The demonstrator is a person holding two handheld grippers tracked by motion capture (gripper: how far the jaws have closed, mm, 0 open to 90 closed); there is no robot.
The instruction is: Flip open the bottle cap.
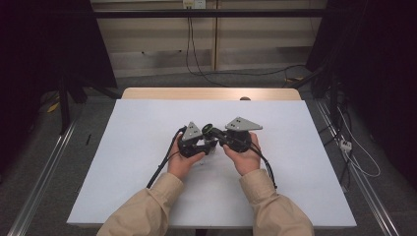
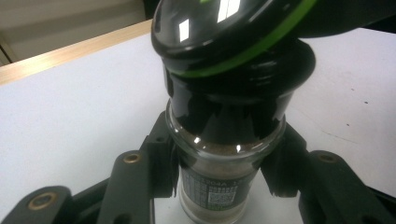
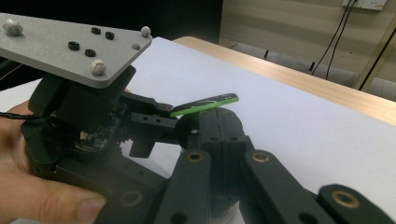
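Observation:
A small glass spice jar with brown powder and a printed label stands between the jaws of my left gripper, which press on its glass sides. Its black cap has a green ring, and the flip lid is tilted up. In the high view both grippers meet at the middle of the white board, the left gripper beside the right gripper. My right gripper is closed around the black cap, with the green-edged lid raised just above its fingertips.
The white board covers a wooden table whose far edge shows behind it. Cables hang from the wall and trail across the floor. Metal rails run along both sides.

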